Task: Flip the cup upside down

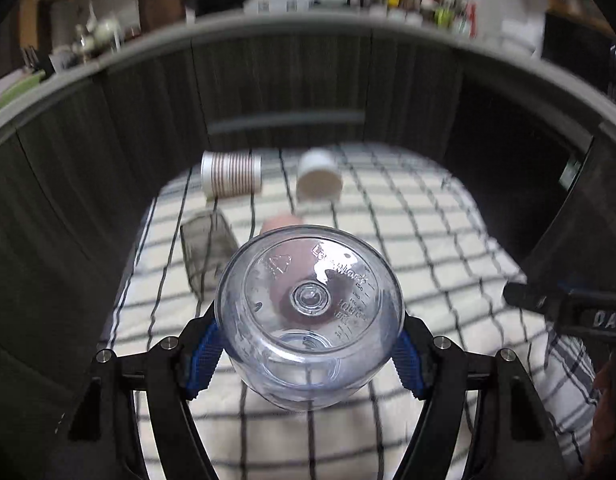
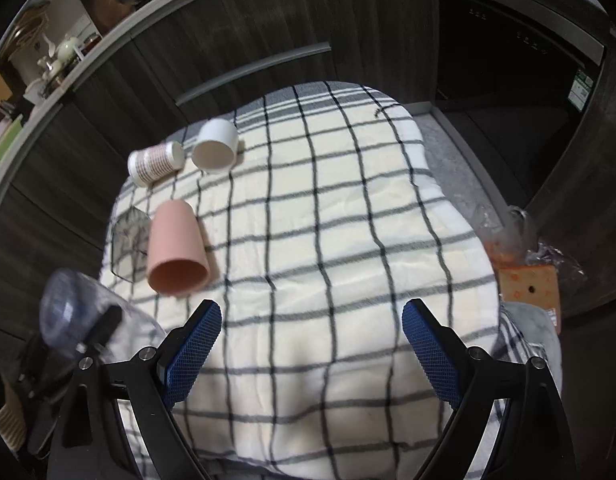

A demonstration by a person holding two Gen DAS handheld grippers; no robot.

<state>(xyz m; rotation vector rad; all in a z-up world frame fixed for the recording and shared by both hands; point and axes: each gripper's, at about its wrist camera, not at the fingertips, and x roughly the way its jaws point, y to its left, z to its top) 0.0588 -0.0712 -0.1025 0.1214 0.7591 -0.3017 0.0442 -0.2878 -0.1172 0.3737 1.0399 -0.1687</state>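
Note:
My left gripper (image 1: 308, 344) is shut on a clear plastic cup (image 1: 310, 304), held above the checked cloth with its base facing the camera. The same cup (image 2: 71, 312) shows blurred at the lower left of the right wrist view. My right gripper (image 2: 312, 344) is open and empty above the cloth's near part. A pink cup (image 2: 175, 248) lies on its side, mouth toward me; in the left wrist view only its top (image 1: 281, 222) shows behind the clear cup.
A striped paper cup (image 1: 231, 174) (image 2: 155, 162) and a white cup (image 1: 319, 176) (image 2: 215, 146) lie on their sides at the far left of the checked cloth (image 2: 348, 220). A dark glass tumbler (image 1: 205, 256) (image 2: 127, 240) lies by the pink cup. Dark cabinet fronts (image 2: 247, 28) stand behind. An orange packet (image 2: 528, 284) sits right.

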